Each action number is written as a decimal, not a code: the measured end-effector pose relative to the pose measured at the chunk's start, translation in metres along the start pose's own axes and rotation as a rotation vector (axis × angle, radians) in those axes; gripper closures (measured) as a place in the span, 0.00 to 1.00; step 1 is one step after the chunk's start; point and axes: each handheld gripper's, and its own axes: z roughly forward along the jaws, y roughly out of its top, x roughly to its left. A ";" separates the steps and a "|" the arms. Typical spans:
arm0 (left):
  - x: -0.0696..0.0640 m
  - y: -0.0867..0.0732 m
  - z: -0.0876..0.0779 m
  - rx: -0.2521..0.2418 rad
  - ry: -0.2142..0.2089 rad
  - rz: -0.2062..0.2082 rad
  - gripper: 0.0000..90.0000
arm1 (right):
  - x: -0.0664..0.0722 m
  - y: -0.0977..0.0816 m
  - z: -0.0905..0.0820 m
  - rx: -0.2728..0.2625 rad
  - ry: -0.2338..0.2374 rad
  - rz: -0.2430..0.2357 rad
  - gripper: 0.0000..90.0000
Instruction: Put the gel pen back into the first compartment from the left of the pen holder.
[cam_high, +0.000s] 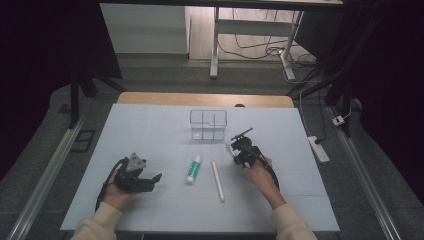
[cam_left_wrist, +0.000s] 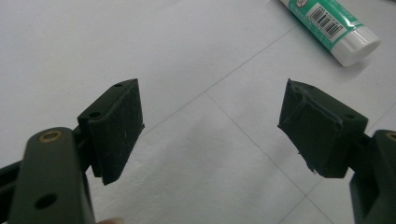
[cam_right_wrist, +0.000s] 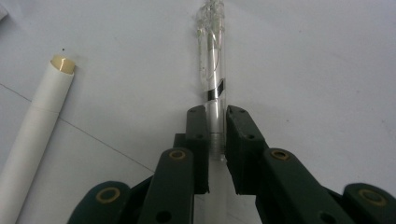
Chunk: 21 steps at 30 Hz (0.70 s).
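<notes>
My right gripper (cam_right_wrist: 215, 114) is shut on a thin clear tube (cam_right_wrist: 214, 79) that lies on the white table and runs straight ahead from the jaws. In the high view the right gripper (cam_high: 235, 146) sits right of centre, pointing away from the person. A white stick (cam_right_wrist: 32, 135) with a tan end lies to its left, also seen as the white stick (cam_high: 218, 181). My left gripper (cam_left_wrist: 212, 116) is open and empty, low over the table. A green and white glue stick (cam_left_wrist: 334, 25) lies ahead and to its right, the same glue stick (cam_high: 194, 169). The left gripper (cam_high: 154, 181) points right.
A clear plastic divided box (cam_high: 208, 125) stands at the middle back of the white table (cam_high: 150, 130). Beyond the table's far wooden edge are the floor, desk legs and cables. A power strip (cam_high: 318, 148) lies off the right side.
</notes>
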 end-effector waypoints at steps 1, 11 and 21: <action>0.000 0.000 0.000 0.000 0.000 0.001 0.24 | -0.001 0.000 0.000 -0.001 0.002 0.000 0.88; 0.000 0.000 0.000 0.001 0.004 0.004 0.24 | -0.003 -0.002 -0.002 0.023 0.022 -0.041 0.87; 0.000 0.000 0.000 -0.004 0.008 0.001 0.24 | -0.009 -0.004 -0.002 0.002 0.064 -0.048 0.88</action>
